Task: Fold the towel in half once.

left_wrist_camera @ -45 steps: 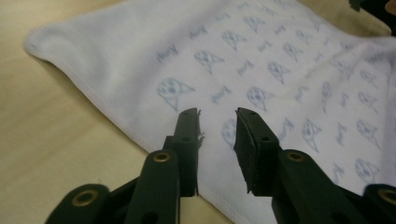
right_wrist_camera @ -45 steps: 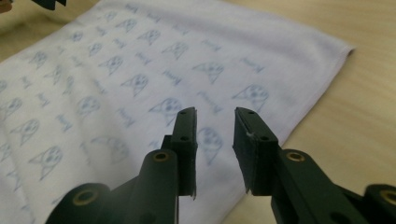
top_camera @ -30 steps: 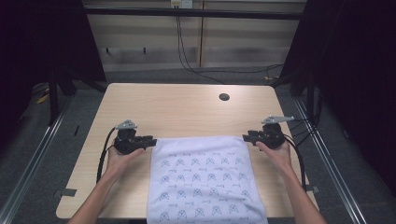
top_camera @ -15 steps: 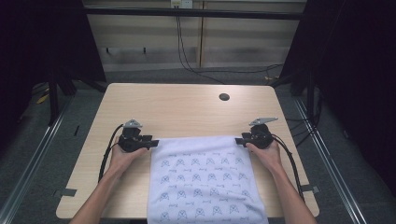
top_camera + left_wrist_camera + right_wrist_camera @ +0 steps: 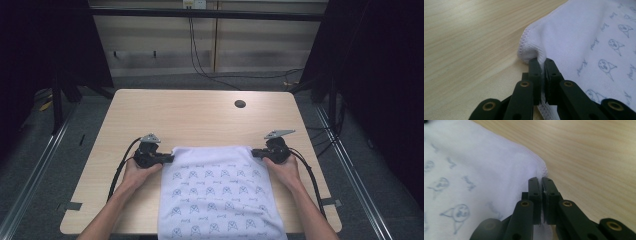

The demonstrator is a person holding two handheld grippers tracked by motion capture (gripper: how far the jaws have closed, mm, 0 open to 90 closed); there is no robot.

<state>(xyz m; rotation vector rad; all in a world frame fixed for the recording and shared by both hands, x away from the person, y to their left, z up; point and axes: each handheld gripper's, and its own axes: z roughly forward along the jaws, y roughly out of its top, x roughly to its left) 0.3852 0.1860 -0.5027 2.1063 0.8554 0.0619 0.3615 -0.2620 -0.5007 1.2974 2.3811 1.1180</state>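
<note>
The left gripper (image 5: 169,158) has its jaws pressed together on the far left corner of a white cloth printed with small blue figures (image 5: 217,190), the stitched hem bunching at the jaw tips. The right gripper (image 5: 254,152) seems clamped likewise on the far right corner, though blur hides the seam there. The cloth lies flat on the pale wooden table (image 5: 190,117), its near end hanging over the front edge.
</note>
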